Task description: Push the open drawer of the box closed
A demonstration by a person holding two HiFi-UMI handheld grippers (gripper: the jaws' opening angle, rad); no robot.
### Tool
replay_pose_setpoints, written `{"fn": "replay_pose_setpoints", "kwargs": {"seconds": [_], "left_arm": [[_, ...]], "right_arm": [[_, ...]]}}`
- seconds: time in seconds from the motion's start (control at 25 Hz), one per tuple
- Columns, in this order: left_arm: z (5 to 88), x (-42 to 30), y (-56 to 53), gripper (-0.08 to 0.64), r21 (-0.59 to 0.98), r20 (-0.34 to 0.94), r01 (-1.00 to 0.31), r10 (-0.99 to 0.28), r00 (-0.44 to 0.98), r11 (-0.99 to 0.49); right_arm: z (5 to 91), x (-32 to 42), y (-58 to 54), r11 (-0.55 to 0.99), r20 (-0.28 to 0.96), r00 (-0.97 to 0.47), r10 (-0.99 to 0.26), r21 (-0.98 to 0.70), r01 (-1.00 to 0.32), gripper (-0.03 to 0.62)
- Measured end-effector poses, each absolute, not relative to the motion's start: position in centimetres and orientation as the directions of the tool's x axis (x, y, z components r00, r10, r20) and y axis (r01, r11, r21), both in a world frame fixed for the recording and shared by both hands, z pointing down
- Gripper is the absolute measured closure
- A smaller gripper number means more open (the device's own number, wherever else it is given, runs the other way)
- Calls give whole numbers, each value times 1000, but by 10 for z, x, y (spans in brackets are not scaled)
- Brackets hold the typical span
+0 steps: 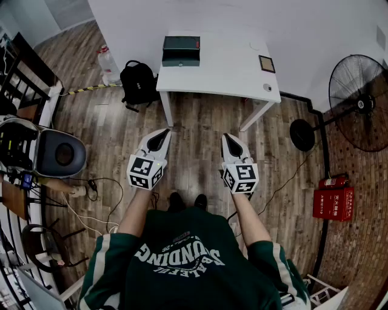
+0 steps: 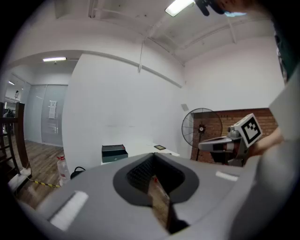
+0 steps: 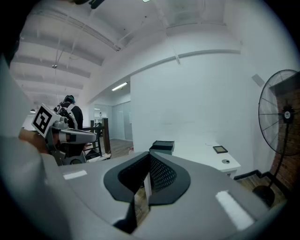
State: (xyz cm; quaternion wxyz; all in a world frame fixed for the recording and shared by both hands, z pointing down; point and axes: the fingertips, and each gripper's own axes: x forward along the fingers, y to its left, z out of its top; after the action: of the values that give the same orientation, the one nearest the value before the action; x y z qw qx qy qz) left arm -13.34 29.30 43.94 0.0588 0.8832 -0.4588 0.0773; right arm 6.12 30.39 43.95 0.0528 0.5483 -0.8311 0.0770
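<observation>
Box (image 1: 180,51) stands on the far left corner of the desk (image 1: 230,69) in the head view. Left tongs (image 1: 162,134) and right tongs (image 1: 229,139) hang over the floor (image 1: 200,118), well apart from the desk. Left gripper view: tongs together, nothing between. Right gripper view: tongs together, also empty.

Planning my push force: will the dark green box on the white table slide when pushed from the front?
Probably slides a little: the box looks small on a smooth table, nothing visibly holding it. It sits low and wide, so tipping seems unlikely. It stands near the table's far edge by the wall, which may stop it.
</observation>
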Motion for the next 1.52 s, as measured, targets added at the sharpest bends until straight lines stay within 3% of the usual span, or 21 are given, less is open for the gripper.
{"fn": "replay_pose_setpoints", "kwargs": {"seconds": [1.0, 1.52], "left_arm": [[459, -92, 295, 508, 60, 228, -871, -842, 488, -488], [476, -104, 194, 508, 89, 248, -869, -834, 493, -487]], "right_arm": [[458, 106, 297, 455, 206, -463, -862, -87, -886, 592], [468, 87, 204, 475, 222, -485, -846, -98, -874, 591]]}}
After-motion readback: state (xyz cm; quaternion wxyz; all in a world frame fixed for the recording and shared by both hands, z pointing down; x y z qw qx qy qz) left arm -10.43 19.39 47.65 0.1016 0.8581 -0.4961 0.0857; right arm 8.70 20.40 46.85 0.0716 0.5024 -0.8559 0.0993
